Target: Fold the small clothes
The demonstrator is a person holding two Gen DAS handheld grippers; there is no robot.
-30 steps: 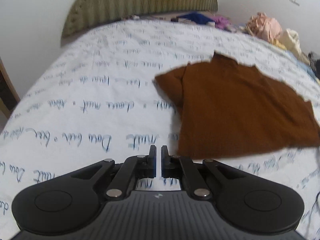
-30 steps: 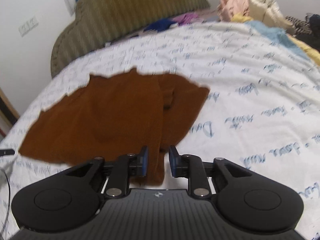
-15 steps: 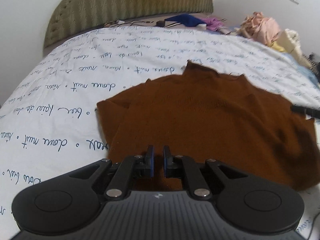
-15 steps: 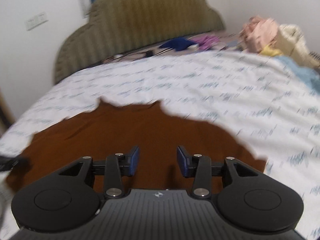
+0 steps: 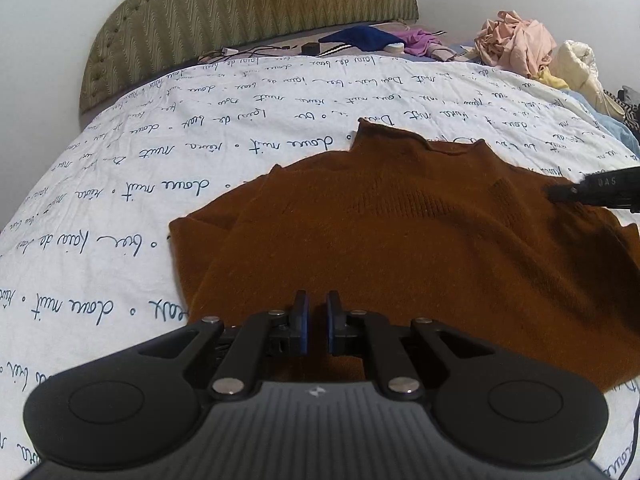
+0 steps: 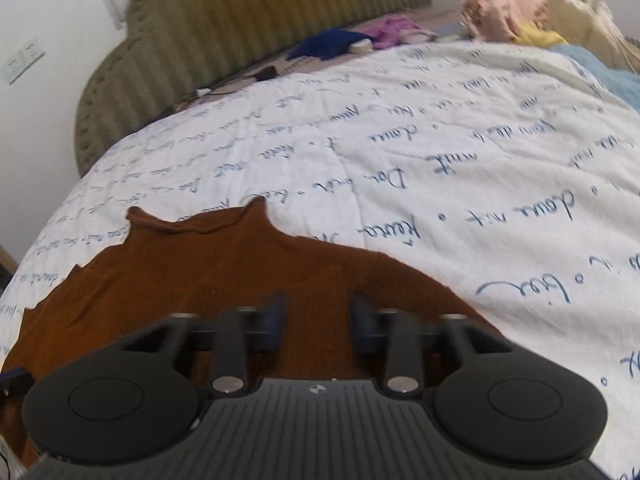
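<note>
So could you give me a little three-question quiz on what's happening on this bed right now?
1. True or false: the brown sweater lies spread on the white bedspread.
2. Which gripper's jaws stand wider apart: A the left gripper, B the right gripper?
3. Fill in: the pile of pink and cream clothes sits near the bed's ____.

Key: 1 true. 2 B. 3 headboard.

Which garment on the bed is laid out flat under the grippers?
The brown sweater, spread flat on the bedspread. The pink, cream and blue clothes lie bunched by the headboard.
</note>
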